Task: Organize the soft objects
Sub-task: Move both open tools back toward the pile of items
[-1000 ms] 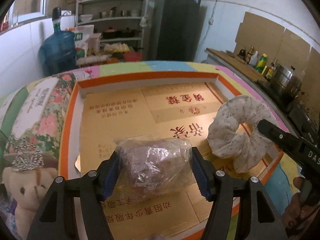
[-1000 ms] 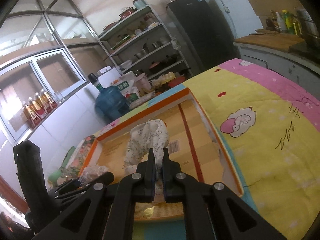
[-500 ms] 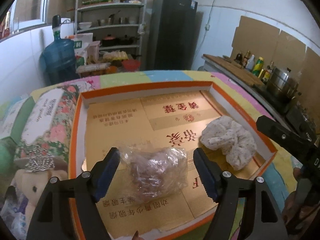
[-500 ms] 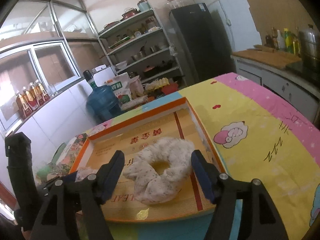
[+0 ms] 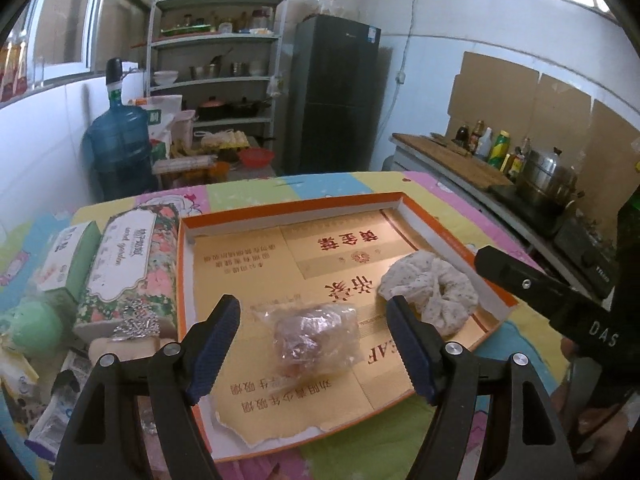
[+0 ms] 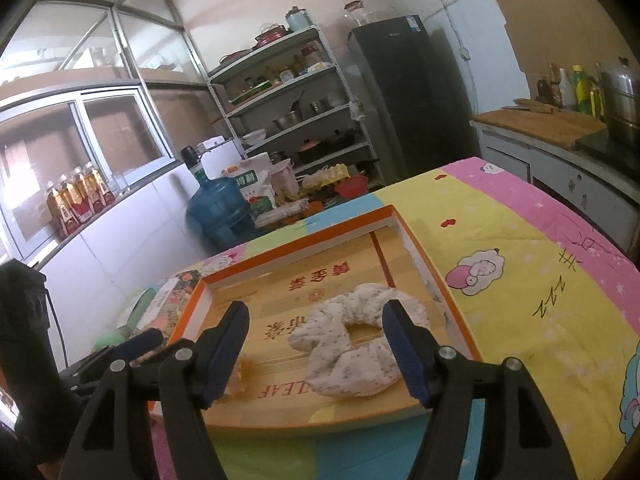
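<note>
A shallow cardboard tray (image 5: 288,204) with an orange rim lies on the colourful tablecloth. In it rest a clear plastic-wrapped bundle (image 5: 316,340) and a white speckled fabric ring (image 5: 430,292). My left gripper (image 5: 314,320) hovers open above and short of the bundle, its pads clear of it. My right gripper (image 6: 316,316) stands open, and the fabric ring (image 6: 352,340) lies loose in the tray (image 6: 304,232) beyond its fingers. The right gripper's finger (image 5: 520,280) shows at the tray's right edge. Part of the bundle (image 6: 240,376) peeks from behind a right finger.
Left of the tray lie a floral tissue box (image 5: 132,264), a green carton (image 5: 72,256), a green ball (image 5: 36,324) and a silver tiara (image 5: 136,320). Beyond the table stand a water jug (image 5: 116,152), shelves, a dark fridge (image 5: 336,92) and a counter with a pot (image 5: 548,176).
My right gripper opened and dropped the fabric ring, which now lies flat in the tray. My left gripper widened off the bundle. Both grippers drew back and up.
</note>
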The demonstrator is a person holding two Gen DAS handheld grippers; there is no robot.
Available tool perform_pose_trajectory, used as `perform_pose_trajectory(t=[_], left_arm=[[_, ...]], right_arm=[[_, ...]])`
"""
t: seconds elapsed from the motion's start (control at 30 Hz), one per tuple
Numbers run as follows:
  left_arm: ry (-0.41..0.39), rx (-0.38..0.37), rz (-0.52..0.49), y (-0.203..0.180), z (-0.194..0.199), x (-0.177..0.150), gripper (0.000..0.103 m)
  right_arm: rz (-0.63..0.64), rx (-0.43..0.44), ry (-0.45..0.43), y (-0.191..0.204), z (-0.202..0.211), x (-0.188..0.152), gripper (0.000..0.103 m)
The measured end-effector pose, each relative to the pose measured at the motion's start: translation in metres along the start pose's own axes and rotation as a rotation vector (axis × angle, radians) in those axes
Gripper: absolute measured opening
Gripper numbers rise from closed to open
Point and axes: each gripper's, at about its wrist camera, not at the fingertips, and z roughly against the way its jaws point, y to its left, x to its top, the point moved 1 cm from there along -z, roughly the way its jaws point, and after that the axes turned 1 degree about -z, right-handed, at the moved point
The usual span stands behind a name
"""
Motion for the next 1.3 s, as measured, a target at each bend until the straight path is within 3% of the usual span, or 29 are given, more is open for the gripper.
perform_pose_trajectory(t=[0.47, 1.3], left_arm=[[-0.091, 0.089, 0.017, 0.037, 0.05, -0.008, 0.077], [-0.101, 0.216, 0.198, 0.159, 0.111, -0.057, 0.077]], right_arm=[[0.079, 0.043, 0.015, 0.049, 0.004, -0.01, 0.069], [0.241, 0.145, 0.087, 0.16, -0.012, -0.038, 0.069]])
